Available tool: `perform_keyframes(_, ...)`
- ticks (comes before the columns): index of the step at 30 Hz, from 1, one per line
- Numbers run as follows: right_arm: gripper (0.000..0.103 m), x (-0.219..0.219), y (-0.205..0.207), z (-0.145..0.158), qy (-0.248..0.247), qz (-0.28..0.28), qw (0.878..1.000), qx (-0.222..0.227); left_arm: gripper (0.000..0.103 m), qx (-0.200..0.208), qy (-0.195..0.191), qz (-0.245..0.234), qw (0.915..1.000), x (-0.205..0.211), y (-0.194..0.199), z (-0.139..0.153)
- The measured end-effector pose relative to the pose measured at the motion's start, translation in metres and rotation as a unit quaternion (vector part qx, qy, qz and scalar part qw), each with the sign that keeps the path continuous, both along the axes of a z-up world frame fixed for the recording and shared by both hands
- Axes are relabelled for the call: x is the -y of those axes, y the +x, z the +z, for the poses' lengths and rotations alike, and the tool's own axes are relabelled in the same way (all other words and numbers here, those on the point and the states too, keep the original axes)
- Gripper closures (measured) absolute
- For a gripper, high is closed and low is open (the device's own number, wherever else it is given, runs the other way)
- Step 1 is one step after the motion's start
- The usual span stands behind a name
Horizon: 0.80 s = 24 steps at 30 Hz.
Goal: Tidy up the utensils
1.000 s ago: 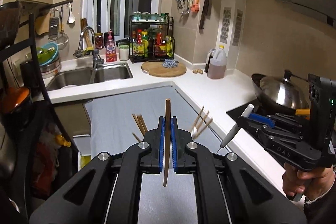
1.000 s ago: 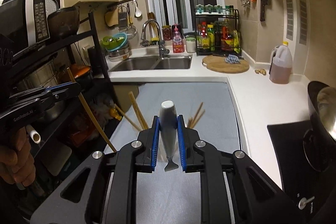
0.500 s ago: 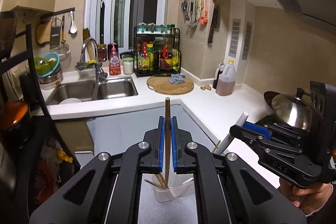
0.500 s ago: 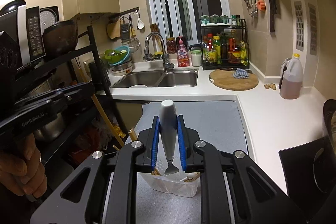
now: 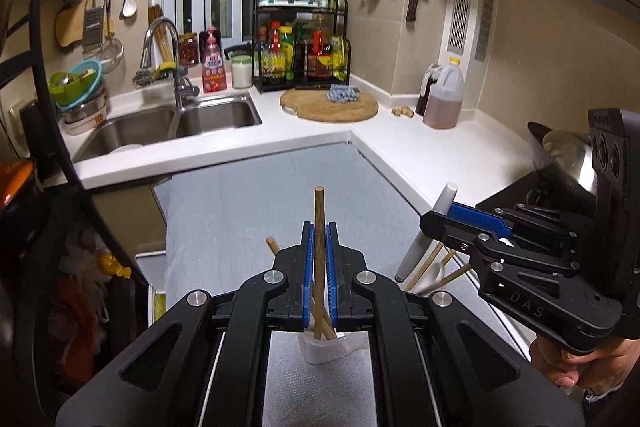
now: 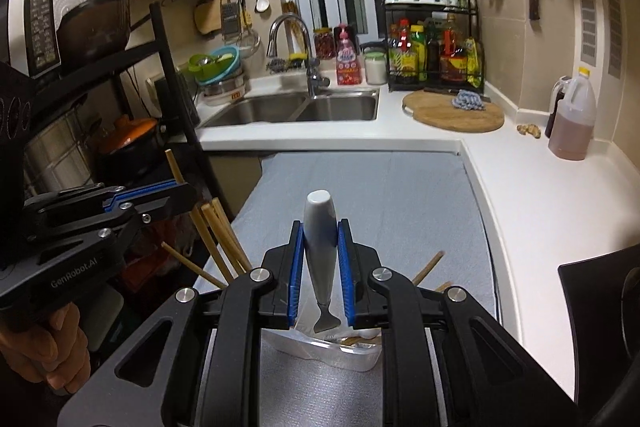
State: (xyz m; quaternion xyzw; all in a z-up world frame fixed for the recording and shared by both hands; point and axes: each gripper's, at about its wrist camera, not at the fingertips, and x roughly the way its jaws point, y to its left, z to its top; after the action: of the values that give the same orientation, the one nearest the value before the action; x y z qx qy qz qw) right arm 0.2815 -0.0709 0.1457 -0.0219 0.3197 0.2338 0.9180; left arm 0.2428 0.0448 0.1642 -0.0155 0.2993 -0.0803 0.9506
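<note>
Left tool [image 5: 319, 269] is pinching a single brown wooden chopstick [image 5: 318, 227] between its blue pads, near upright, with the lower tip hanging just above or just inside the translucent white plastic holder [image 5: 326, 349] standing on the grey mat [image 5: 248, 211] of the table; which of the two cannot be told. Right tool [image 6: 319, 269] is pinching the handle of a white ceramic spoon [image 6: 320, 243], handle up and the narrow end pointing down over the same holder [image 6: 320, 353]. Other wooden chopsticks [image 6: 218, 239] are already leaning inside the holder, fanned out toward its left and right sides.

Judgement: both utensils are being lowered into the holder and neither is released.

Risks noted:
- Both tools are crowding the one small opening, so their bodies may be knocking together.
- Holder looks light and unsecured; a sideways push from either utensil could be tipping it and spilling the chopsticks leaning in it.
- Spoon, being ceramic, may be chipping if dropped from height or against the rim.
- Chopstick tip may be catching on the leaning sticks and skidding outside the rim.
</note>
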Motion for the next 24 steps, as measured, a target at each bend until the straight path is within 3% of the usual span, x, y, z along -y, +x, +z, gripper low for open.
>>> perform_keyframes(5,0.083,-0.006,0.003,-0.017,-0.016,-0.002,1.0,-0.021,0.096,-0.018,0.009,-0.002,0.9998,0.003,-0.001,-0.014)
perform_keyframes(8,0.062,-0.003,-0.003,-0.014,-0.018,-0.011,1.0,-0.016,0.08,-0.012,0.014,-0.001,0.9998,0.004,-0.01,-0.01)
perform_keyframes(13,0.057,0.011,-0.029,0.0,-0.018,-0.026,1.0,0.003,0.056,0.013,0.018,0.006,0.9997,0.005,-0.038,0.005)
perform_keyframes(16,0.047,0.024,-0.059,0.012,-0.019,-0.046,0.998,0.03,0.039,0.028,0.024,0.017,0.9992,0.009,-0.059,0.01)
perform_keyframes(19,0.035,0.038,-0.088,0.018,-0.015,-0.071,0.996,0.052,0.029,0.032,0.021,0.024,0.999,0.015,-0.078,0.011)
perform_keyframes(21,0.021,0.052,-0.11,0.019,-0.004,-0.092,0.994,0.06,0.024,0.035,0.023,0.029,0.9987,0.019,-0.089,0.01)
perform_keyframes(24,0.007,0.067,-0.132,0.013,0.013,-0.109,0.993,0.051,0.014,0.04,0.017,0.039,0.9983,0.025,-0.11,0.007)
